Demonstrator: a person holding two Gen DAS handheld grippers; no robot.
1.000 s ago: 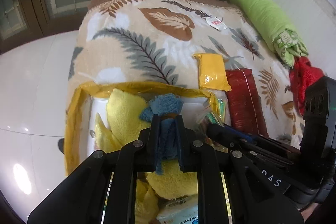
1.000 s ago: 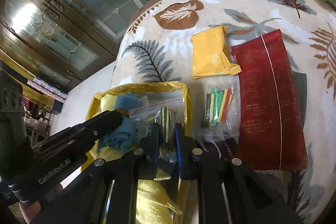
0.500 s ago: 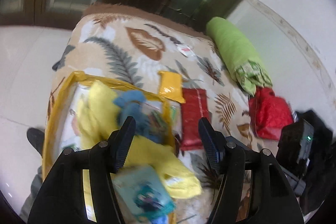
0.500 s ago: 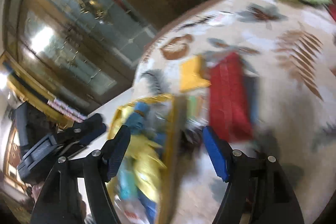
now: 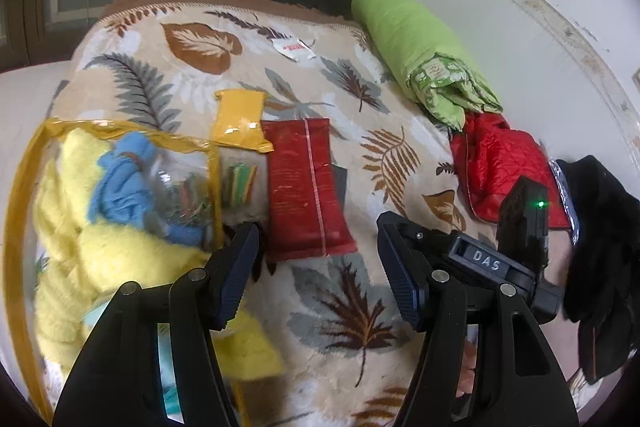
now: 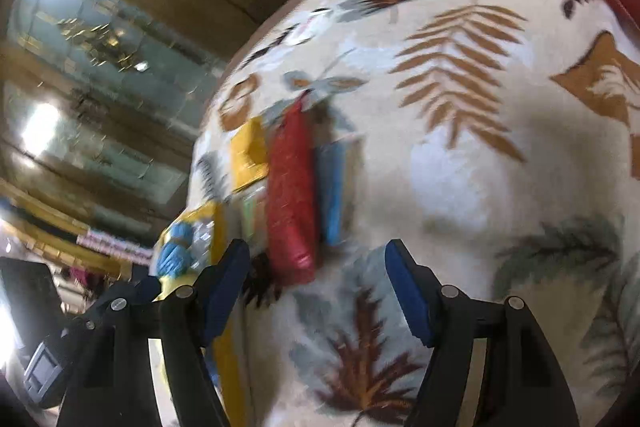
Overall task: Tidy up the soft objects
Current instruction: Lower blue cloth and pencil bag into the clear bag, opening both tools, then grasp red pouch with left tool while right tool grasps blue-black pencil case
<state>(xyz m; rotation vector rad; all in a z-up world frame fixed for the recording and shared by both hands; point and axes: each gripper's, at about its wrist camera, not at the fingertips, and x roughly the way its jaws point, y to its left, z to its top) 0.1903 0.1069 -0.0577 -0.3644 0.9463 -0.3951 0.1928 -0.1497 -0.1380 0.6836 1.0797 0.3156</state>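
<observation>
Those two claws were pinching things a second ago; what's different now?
Both let go. The left claw dropped the blue cloth into the yellow-trimmed bag; the right claw released a clear packet there. Both pulled away, open. The red pouch and yellow pouch stayed put.

My right camera picture is all smeared. I can't make out the little bag of sticks (image 6: pixel 252 211) or the blue flat thing (image 6: pixel 333 187) beside the red pouch (image 6: pixel 290 195). The see-through bag (image 5: pixel 24 187) runs off the left camera's bottom edge (its lower end is lost), and my left gripper (image 5: pixel 316 267) hides some yellow cloth (image 5: pixel 132 251).
</observation>
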